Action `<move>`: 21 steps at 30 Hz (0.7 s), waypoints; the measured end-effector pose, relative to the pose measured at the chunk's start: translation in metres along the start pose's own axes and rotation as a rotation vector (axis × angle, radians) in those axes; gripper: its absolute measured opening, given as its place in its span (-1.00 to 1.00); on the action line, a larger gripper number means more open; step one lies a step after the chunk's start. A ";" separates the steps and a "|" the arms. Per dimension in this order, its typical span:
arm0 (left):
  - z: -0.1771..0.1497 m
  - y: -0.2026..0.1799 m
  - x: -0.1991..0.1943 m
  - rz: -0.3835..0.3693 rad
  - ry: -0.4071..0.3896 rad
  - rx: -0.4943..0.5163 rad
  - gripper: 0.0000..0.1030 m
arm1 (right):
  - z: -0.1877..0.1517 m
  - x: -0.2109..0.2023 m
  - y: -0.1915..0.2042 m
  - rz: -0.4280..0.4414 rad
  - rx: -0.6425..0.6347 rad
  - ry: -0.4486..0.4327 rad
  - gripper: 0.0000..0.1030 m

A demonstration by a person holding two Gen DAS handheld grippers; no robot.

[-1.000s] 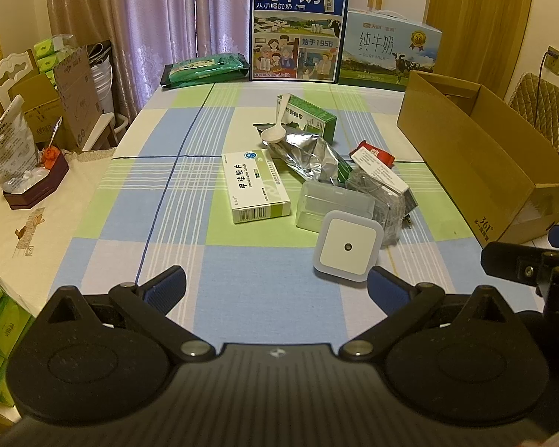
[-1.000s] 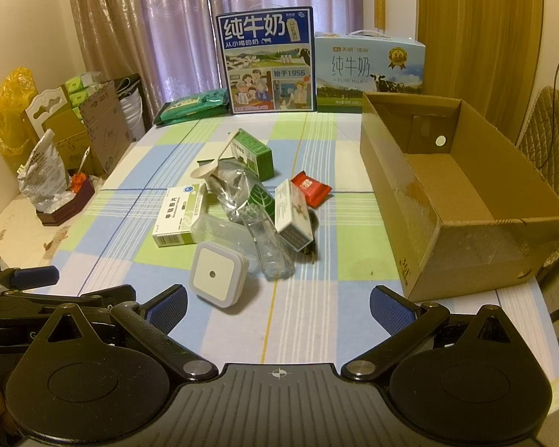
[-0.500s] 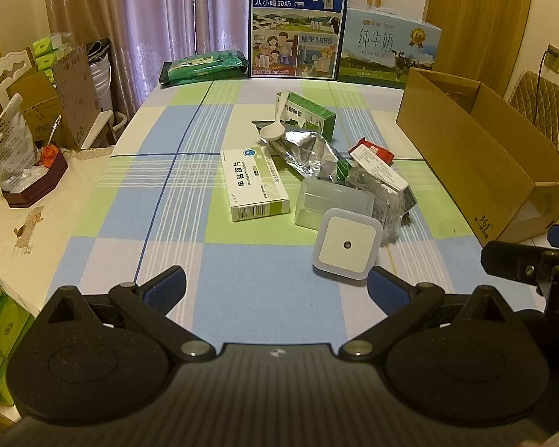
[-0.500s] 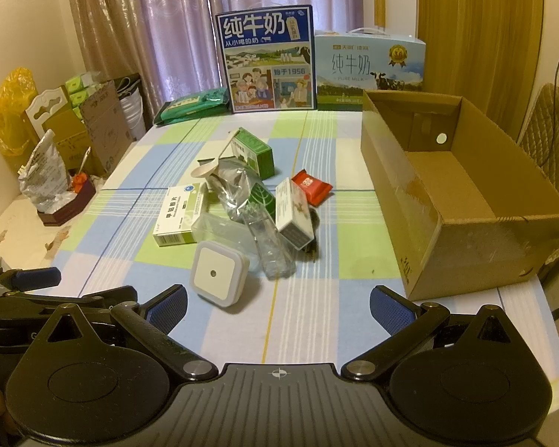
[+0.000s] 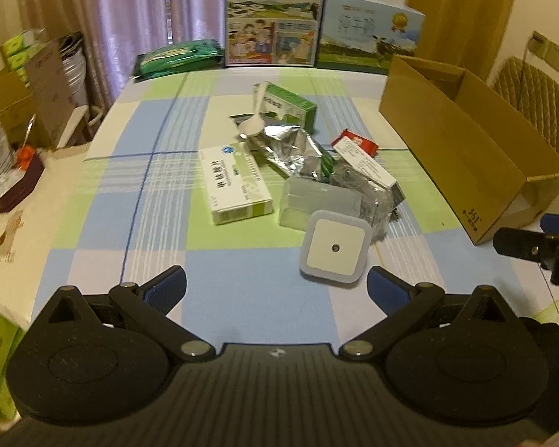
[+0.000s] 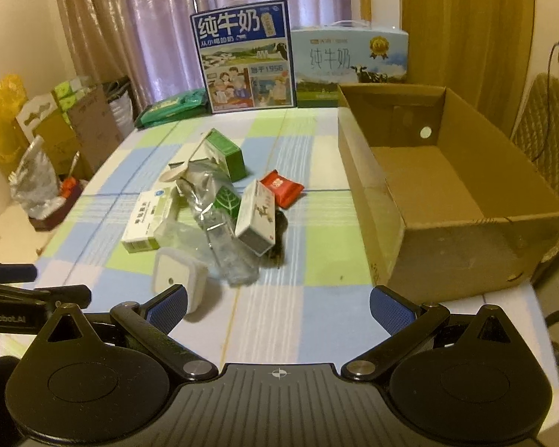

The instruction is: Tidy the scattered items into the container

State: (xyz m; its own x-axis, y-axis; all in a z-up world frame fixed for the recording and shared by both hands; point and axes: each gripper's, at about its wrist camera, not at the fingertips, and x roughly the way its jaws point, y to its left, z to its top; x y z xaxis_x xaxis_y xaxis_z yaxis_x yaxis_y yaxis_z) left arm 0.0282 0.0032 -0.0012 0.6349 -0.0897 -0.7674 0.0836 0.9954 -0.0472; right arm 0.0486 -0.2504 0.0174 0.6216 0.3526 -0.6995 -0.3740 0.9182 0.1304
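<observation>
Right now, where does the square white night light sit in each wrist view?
Left wrist: night light, lower centre-right, just beyond the right fingertip of the open left gripper.
Right wrist: night light, lower left, at the left fingertip of the open right gripper.
Shared landmark: cardboard box, on the right.

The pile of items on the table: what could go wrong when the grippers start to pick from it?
The night light leans on a clear plastic case, so lifting either may shift the other. The spoon rests on the foil bag and could slide off. Both grippers are open, with the cardboard box empty.
</observation>
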 end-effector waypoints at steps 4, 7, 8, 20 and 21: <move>0.012 -0.011 0.020 -0.046 0.029 0.072 0.85 | 0.004 0.005 -0.008 0.040 -0.013 -0.013 0.97; 0.016 -0.019 0.038 -0.072 0.050 0.112 0.84 | 0.008 0.012 -0.010 0.076 -0.032 -0.011 0.96; 0.016 -0.021 0.045 -0.075 0.058 0.127 0.84 | 0.011 0.016 -0.010 0.087 -0.040 -0.008 0.96; 0.006 -0.024 0.109 -0.174 0.068 0.171 0.63 | 0.014 0.065 -0.011 0.189 -0.102 0.077 0.76; 0.006 -0.025 0.112 -0.186 0.064 0.175 0.59 | 0.014 0.069 -0.012 0.195 -0.100 0.083 0.71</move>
State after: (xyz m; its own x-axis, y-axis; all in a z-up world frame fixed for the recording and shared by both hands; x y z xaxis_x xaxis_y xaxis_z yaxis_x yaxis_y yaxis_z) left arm 0.1016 -0.0319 -0.0821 0.5470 -0.2625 -0.7949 0.3290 0.9406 -0.0842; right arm 0.1056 -0.2344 -0.0219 0.4736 0.5021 -0.7236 -0.5506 0.8100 0.2017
